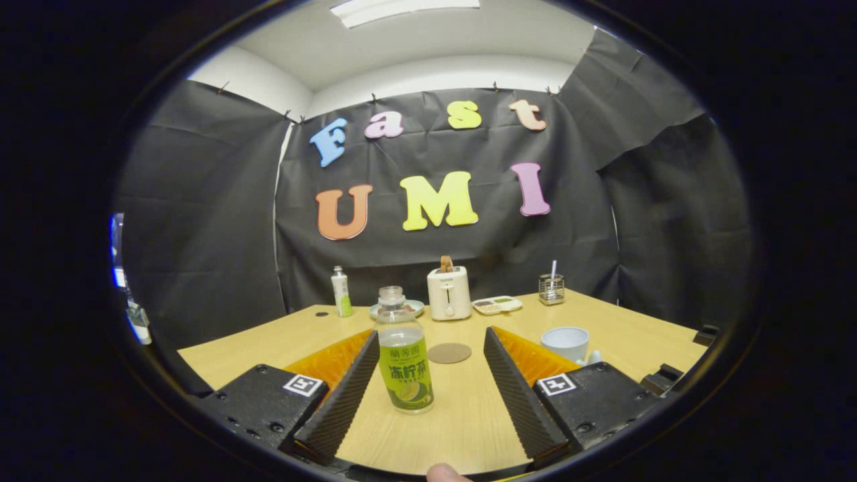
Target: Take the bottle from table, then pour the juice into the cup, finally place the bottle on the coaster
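A clear bottle (402, 355) with a green label and no cap stands upright on the wooden table (622, 321). It sits between my fingers, close to the left finger (348, 391) and well apart from the right finger (519, 395). My gripper (428, 341) is open and nothing presses on the bottle. A round brown coaster (449, 353) lies flat just beyond the bottle, between the fingertips. A white cup (566, 342) stands beyond the right finger.
Along the back of the table stand a small white-and-green bottle (341, 292), a pale plate (415, 308), a white toaster (448, 292), a small tray (497, 305) and a wire holder with a straw (551, 288). A fingertip (445, 473) shows at the near edge.
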Demonstrator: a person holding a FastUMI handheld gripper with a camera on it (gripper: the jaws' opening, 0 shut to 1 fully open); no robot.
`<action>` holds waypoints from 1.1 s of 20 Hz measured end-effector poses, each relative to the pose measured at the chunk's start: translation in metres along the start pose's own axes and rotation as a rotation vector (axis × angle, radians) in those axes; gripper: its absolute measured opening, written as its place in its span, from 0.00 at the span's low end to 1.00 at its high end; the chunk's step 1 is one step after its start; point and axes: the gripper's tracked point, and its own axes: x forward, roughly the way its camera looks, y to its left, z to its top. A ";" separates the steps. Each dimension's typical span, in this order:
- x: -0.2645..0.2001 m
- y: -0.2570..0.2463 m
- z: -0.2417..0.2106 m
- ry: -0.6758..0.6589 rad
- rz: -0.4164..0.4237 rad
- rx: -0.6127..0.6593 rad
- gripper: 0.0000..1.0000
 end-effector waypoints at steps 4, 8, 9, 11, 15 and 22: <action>0.006 0.001 -0.007 0.023 0.005 0.004 1.00; 0.010 0.006 -0.008 0.032 0.014 -0.007 1.00; 0.010 0.007 -0.008 0.032 0.018 -0.008 1.00; 0.010 0.005 -0.007 0.028 0.006 -0.002 1.00; 0.012 0.012 -0.009 0.020 0.011 -0.029 1.00; 0.028 0.023 -0.026 0.071 0.054 -0.018 1.00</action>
